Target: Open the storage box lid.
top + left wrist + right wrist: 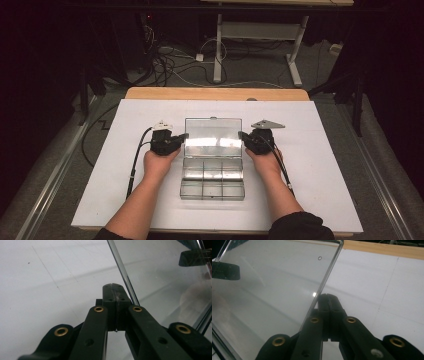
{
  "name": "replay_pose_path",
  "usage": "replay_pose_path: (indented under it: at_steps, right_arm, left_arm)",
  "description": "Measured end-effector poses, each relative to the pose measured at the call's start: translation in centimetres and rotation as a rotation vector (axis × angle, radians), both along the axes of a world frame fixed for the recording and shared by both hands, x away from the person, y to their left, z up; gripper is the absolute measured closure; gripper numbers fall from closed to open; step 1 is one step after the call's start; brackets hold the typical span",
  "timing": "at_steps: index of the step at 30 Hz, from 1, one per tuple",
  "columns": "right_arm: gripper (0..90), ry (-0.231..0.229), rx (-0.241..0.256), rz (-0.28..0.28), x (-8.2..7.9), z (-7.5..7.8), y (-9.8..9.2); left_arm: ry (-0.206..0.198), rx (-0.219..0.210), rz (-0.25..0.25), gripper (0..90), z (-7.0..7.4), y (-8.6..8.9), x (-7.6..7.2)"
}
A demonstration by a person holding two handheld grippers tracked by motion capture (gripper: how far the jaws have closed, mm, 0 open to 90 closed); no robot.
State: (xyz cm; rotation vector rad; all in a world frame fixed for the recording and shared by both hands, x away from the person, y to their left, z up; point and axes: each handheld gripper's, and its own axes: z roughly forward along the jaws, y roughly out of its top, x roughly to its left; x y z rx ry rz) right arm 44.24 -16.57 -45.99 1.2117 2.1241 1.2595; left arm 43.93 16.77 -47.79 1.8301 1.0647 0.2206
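A clear plastic compartment box (212, 181) lies at the middle of the white sheet, its compartments looking empty. Its lid (213, 137) stands raised at the back. My left gripper (185, 135) is shut, its tip against the lid's left edge. My right gripper (241, 134) is shut too, its tip at the lid's right edge. In the left gripper view the closed jaws (115, 288) sit just beside the lid (162, 277). In the right gripper view the shut jaws (327, 297) lie by the lid (274, 277), whose edge crosses one finger.
The white sheet (320, 165) covers a wooden table (215, 93), with bare room on both sides of the box. Behind the table lie floor cables (170, 65) and the white legs of another table (218, 50).
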Motion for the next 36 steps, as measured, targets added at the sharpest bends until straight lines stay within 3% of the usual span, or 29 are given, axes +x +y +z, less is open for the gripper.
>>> replay_pose_path:
  at_steps: [8,21,36]
  right_arm:
    - [90.0,0.039,-0.017,-0.01,0.3,-0.5,0.2]
    - [90.0,0.076,-0.06,-0.017,0.6,-1.4,0.5]
    - [90.0,0.105,-0.097,-0.03,0.6,-1.9,0.6]
  left_arm:
    - [0.036,0.045,0.002,87.4,-0.1,-0.3,0.2]
    - [0.085,0.081,0.015,87.5,-0.5,-0.5,0.4]
    - [0.114,0.117,0.022,87.5,-0.6,-0.4,0.3]
